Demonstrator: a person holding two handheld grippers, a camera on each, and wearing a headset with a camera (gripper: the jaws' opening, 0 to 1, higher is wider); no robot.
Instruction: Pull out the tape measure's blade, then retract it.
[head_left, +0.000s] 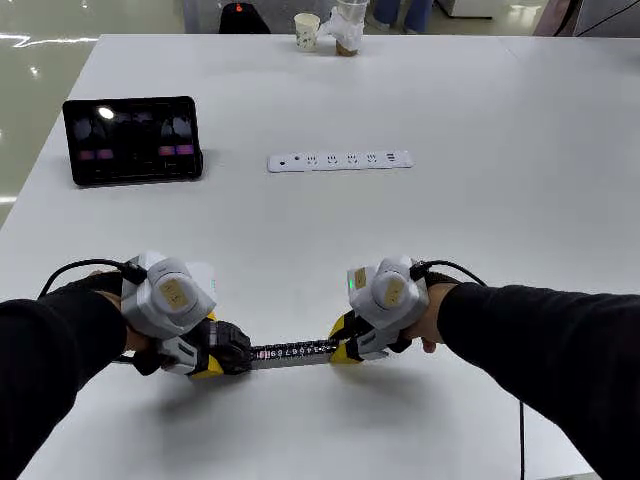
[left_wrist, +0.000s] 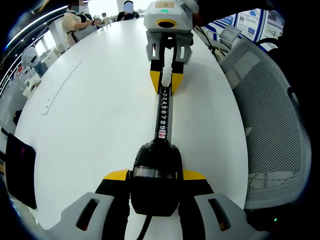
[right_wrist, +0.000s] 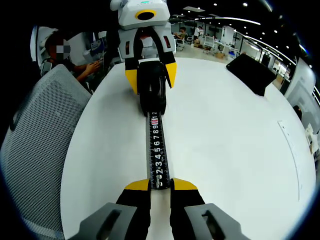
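Twofold hold on the tape measure (left_wrist: 156, 165): black body clamped in the left tongs (left_wrist: 156, 175), blade (right_wrist: 157, 142) tip pinched in the right tongs (right_wrist: 160, 185). Stretched straight between the two, low over the white counter (head_left: 400, 230), printed side up.

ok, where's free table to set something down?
Bare: white tabletop right of the white power strip, and the band in front of it. Crowded: near edge, where left gripper and right gripper stretch the black tape measure; black tablet at left; paper cup at back.
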